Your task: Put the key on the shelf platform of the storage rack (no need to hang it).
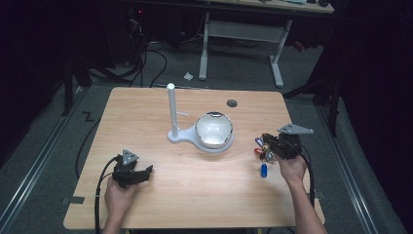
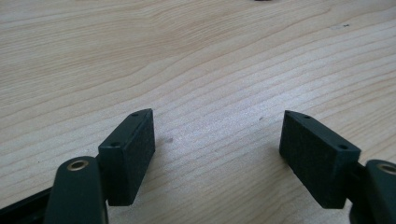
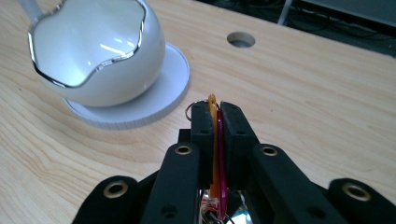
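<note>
Two pairs of tongs work over a pale wood-grain desk [image 1: 195, 195] with rounded corners and a round cable hole [image 1: 232, 103] near its far edge. Around the desk the room is dark: grey floor, loose black cables, and the white legs of another table [image 1: 241, 34] farther back.

Ahead and to the left of the right tongs [image 3: 218, 114] sits a glossy white bowl [image 3: 100, 51] with a wavy silver rim, tilted on a round white base [image 3: 140, 109]. Its inside looks bare white from here. The base belongs to a white stand [image 1: 185, 135] from which an upright post [image 1: 171, 109] rises, on the far side of the left tongs [image 2: 217, 140].

The right tongs are pressed together on a bunch of keys and tags: an orange tag [image 3: 214, 140] and a magenta tag [image 3: 222, 154] stand edge-on between the pads, and a thin metal key ring [image 3: 192, 108] peeks out just left of the tips. In the high view the bunch [image 1: 263, 146] is held at the tips above the desk, and a blue tag [image 1: 263, 170] hangs below it, near the person's right hand [image 1: 292, 168].

The left tongs are spread wide with bare wood between the pads, low over the near left part of the desk, held by the left hand [image 1: 119, 195].
</note>
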`<state>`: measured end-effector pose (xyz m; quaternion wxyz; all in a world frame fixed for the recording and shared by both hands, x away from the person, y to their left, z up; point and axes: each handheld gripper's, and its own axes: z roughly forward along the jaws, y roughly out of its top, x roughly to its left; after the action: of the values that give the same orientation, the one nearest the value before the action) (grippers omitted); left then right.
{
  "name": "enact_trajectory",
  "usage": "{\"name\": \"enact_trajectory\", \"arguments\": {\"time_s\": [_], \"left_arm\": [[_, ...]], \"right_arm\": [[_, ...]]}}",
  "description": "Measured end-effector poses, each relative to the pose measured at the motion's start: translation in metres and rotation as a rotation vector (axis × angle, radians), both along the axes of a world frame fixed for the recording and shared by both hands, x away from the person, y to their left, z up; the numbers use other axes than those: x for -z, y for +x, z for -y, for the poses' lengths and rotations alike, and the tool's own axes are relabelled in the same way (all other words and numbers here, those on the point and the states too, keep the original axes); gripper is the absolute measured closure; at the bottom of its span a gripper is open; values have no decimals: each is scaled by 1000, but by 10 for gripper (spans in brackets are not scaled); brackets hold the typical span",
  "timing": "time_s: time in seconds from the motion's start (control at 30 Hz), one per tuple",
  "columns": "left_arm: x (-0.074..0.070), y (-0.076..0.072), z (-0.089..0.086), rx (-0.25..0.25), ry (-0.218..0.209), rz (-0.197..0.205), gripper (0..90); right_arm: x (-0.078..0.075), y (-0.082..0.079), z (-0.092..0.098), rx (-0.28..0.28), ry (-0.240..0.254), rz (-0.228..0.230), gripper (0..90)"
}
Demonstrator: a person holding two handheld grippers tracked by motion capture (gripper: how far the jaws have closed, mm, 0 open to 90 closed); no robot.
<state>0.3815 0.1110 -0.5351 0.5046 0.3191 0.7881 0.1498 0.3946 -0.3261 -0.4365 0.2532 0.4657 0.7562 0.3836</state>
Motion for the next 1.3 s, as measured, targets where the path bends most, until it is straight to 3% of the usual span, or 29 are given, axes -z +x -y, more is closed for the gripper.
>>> {"name": "enact_trajectory", "arguments": {"time_s": [0.43, 1.1, 1.3], "left_arm": [[0, 0, 0, 3, 3, 1, 270], [0, 0, 0, 2, 1, 0, 269], [-1, 0, 0, -4, -7, -6, 270]], "right_arm": [[-56, -12, -4, -61, 22, 95, 854], [-113, -22, -28, -216, 79, 144, 853], [-123, -21, -36, -257, 99, 143, 853]]}}
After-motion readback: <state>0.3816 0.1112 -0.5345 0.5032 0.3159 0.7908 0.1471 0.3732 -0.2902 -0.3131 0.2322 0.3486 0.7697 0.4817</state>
